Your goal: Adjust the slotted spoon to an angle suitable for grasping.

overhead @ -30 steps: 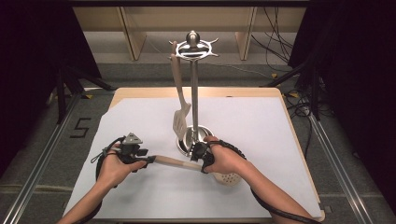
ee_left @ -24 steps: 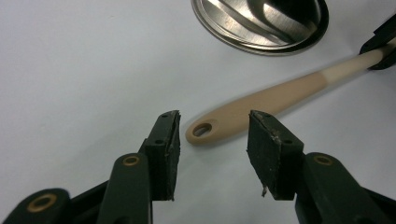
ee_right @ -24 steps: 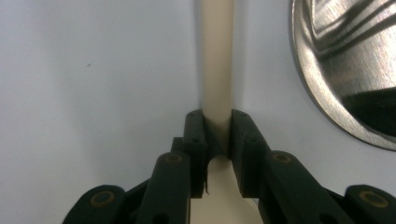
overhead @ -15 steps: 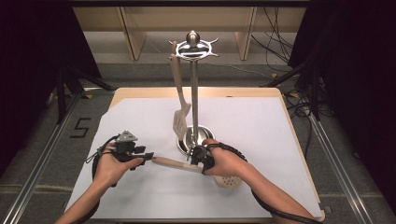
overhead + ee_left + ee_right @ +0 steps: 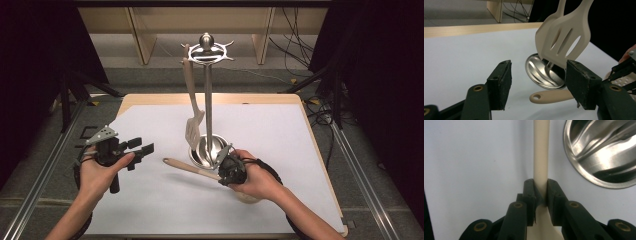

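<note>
A cream spoon with a perforated head (image 5: 621, 81) lies low over the white sheet, its long handle (image 5: 187, 167) pointing left. My right gripper (image 5: 226, 172) is shut on that handle (image 5: 541, 150) near the head. My left gripper (image 5: 141, 146) hangs above the sheet to the left, apart from the handle's holed end (image 5: 551, 96). Its jaws have just been opening and nothing is between them (image 5: 537, 85). A cream slotted spatula (image 5: 192, 127) hangs from a steel utensil stand (image 5: 208, 100), over the stand's round base (image 5: 544, 72).
A white sheet (image 5: 280, 135) covers the wooden table (image 5: 210, 97). The stand's base (image 5: 604, 150) is just beyond my right gripper. Metal rails run along both sides of the table, and cables lie on the floor at the back right.
My left gripper has let go of the spoon handle's end, opened, and risen up and to the left. My right gripper keeps its hold and has shifted slightly right.
</note>
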